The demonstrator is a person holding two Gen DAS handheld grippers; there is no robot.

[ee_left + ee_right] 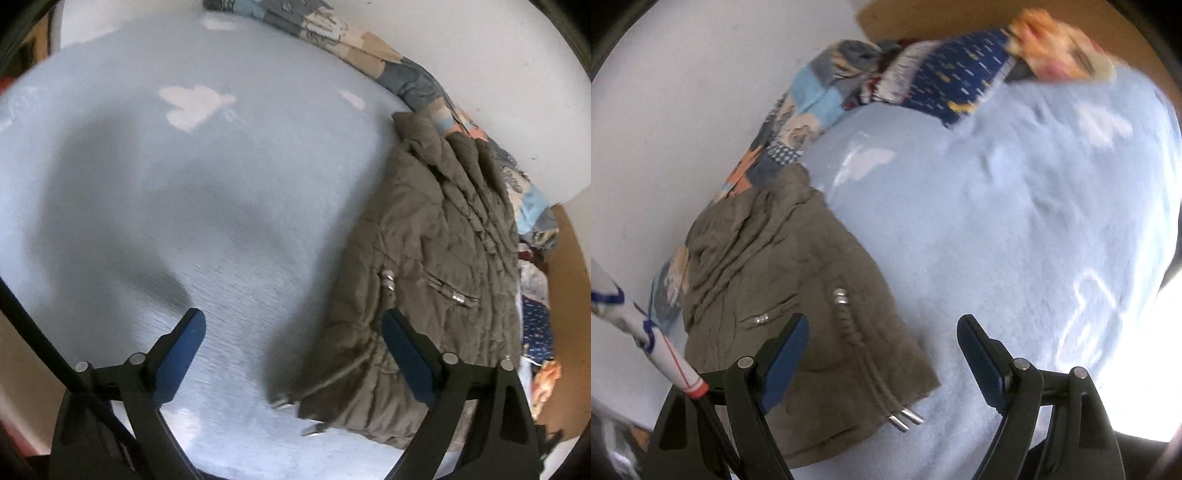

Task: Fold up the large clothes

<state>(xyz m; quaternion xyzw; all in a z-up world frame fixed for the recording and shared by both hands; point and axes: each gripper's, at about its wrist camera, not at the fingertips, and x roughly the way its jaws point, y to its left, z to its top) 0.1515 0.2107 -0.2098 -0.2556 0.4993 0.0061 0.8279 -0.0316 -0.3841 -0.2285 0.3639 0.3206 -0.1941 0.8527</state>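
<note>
An olive-brown padded jacket lies folded into a compact bundle on the pale blue bed sheet, its drawcords with metal tips trailing at the near edge. In the left wrist view it sits on the right side, under the right finger of my left gripper, which stands open above the sheet with nothing between its blue pads. In the right wrist view the jacket lies lower left, and my right gripper hangs open over its near corner and the sheet, holding nothing.
A patchwork blanket runs along the white wall behind the jacket. More bedding, dark blue patterned cloth and an orange-patterned piece, is heaped at the bed's far end. A wooden board stands beyond it. A white sleeve shows at left.
</note>
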